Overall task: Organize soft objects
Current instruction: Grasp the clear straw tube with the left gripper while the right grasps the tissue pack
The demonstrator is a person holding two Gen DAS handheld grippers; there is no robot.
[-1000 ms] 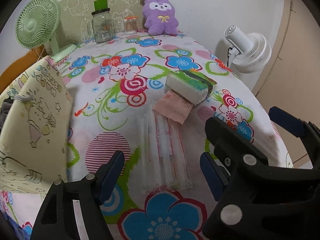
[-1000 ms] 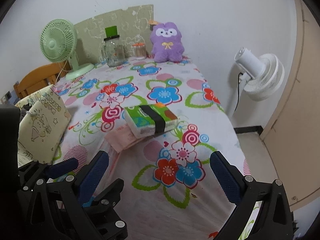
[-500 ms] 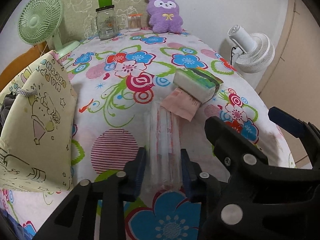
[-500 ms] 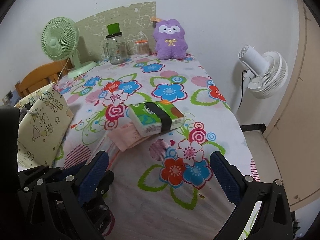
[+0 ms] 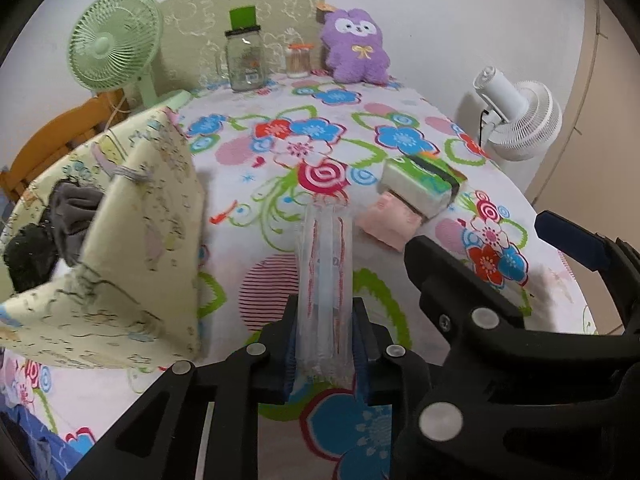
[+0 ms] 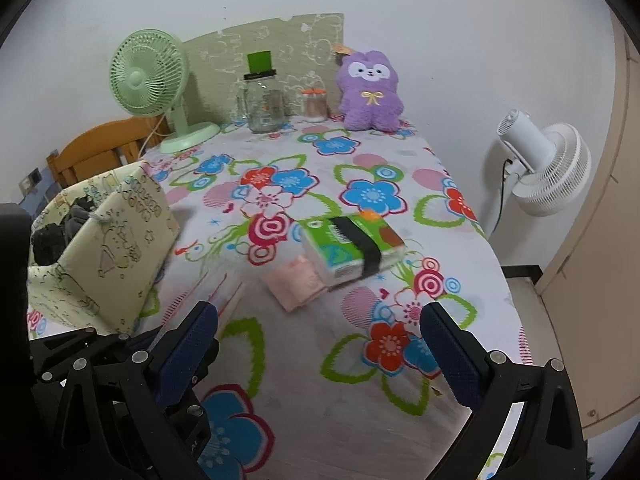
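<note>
While both wrist cameras look down a desk covered in a bright flower-print cloth, each shows something the other hides. Only the left wrist view shows the clear plastic packet, a long, soft, see-through sleeve with red stripes. It reaches from the left gripper up toward the green tissue pack, and its far end stops short of that pack. The left gripper's fingers have just been closing and now press on the near end of the packet from both sides, so the gap between them is narrow. In the right wrist view that grip is hidden behind a black gripper frame, and only a faint striped strip of the packet shows.

The right wrist view shows the tissue pack whole, with a black band around it. A folded pink cloth lies against the tissue pack's near left corner. The right gripper is near the tissue pack, on the viewer's side. Its blue fingers stand wide apart with nothing between them and touch nothing.

Left of the tissue pack sits a pale yellow fabric bag with cartoon print. The left wrist view looks into its open top, where dark grey cloth is bunched. Far beyond the tissue pack, against the wall, stand a green fan, a glass jar and a purple plush toy.
</note>
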